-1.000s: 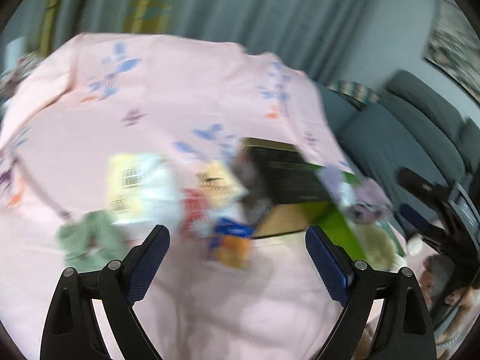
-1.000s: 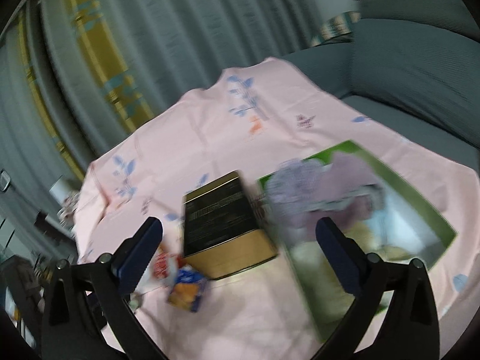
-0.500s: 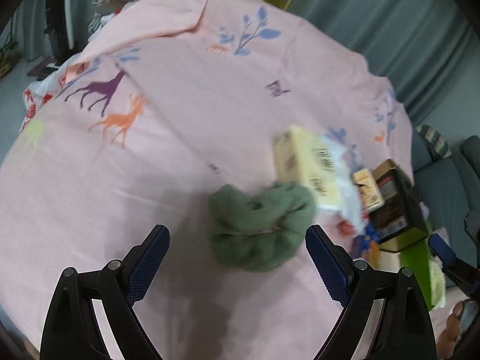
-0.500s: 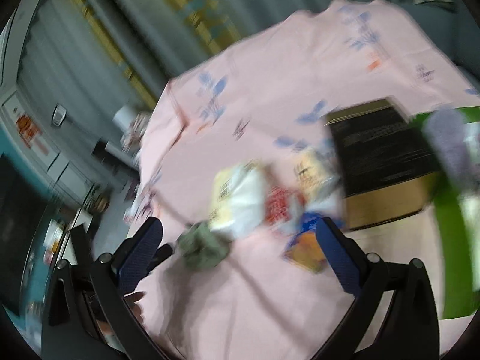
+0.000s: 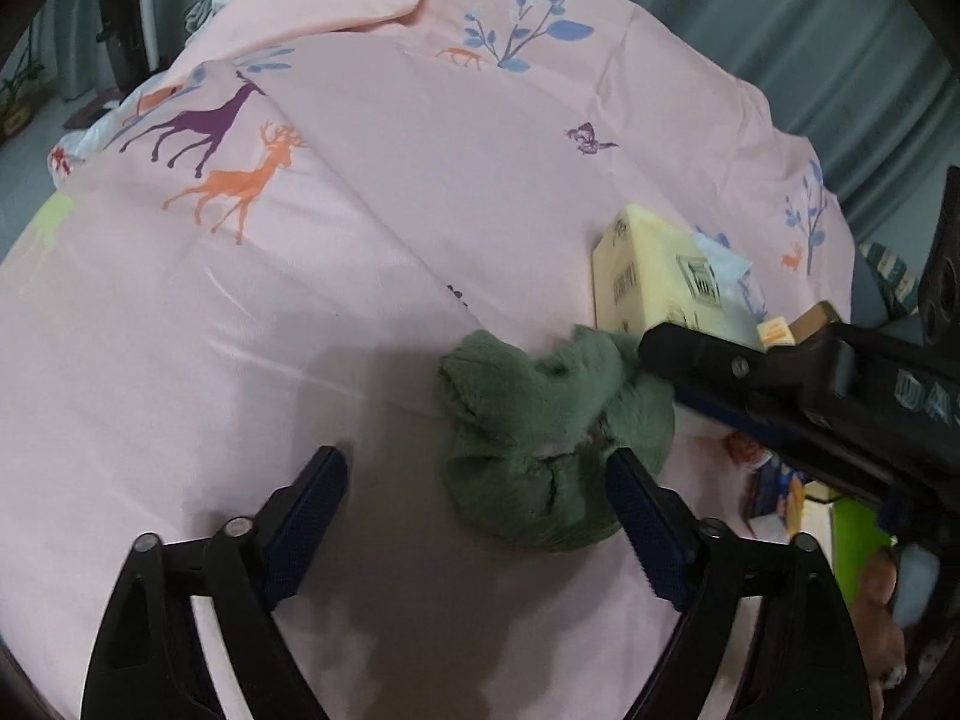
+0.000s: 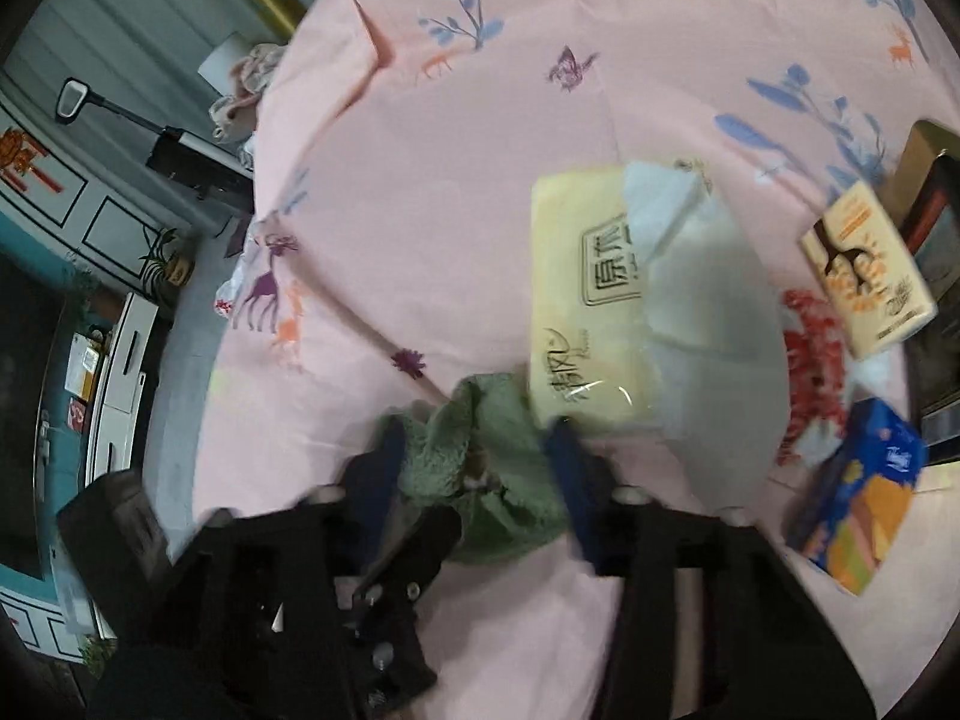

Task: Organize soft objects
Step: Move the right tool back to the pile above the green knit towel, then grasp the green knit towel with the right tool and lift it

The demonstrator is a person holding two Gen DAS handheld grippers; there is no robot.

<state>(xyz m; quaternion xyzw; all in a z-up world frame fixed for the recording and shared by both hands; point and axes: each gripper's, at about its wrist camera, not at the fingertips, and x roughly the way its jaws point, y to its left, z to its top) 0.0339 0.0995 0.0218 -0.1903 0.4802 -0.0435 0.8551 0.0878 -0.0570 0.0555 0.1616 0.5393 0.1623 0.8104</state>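
Right gripper (image 6: 474, 468) has its fingers apart around the green fluffy cloth (image 6: 486, 480); squeeze its middle gently. Your left gripper (image 5: 477, 516) waits wide apart.

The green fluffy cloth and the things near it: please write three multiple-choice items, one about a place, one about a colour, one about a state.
1. Where is the green fluffy cloth?
A. on the pink sheet, beside the yellow tissue pack
B. inside a black tin
C. on the floor

2. What colour are the gripper pads?
A. red
B. blue
C. white

3. How is the left gripper?
A. shut on the cloth
B. open
C. out of view

Key: 1 A, the cloth lies on the sheet against the pack. 2 B, the pads show blue. 3 B, its fingers stand wide apart.
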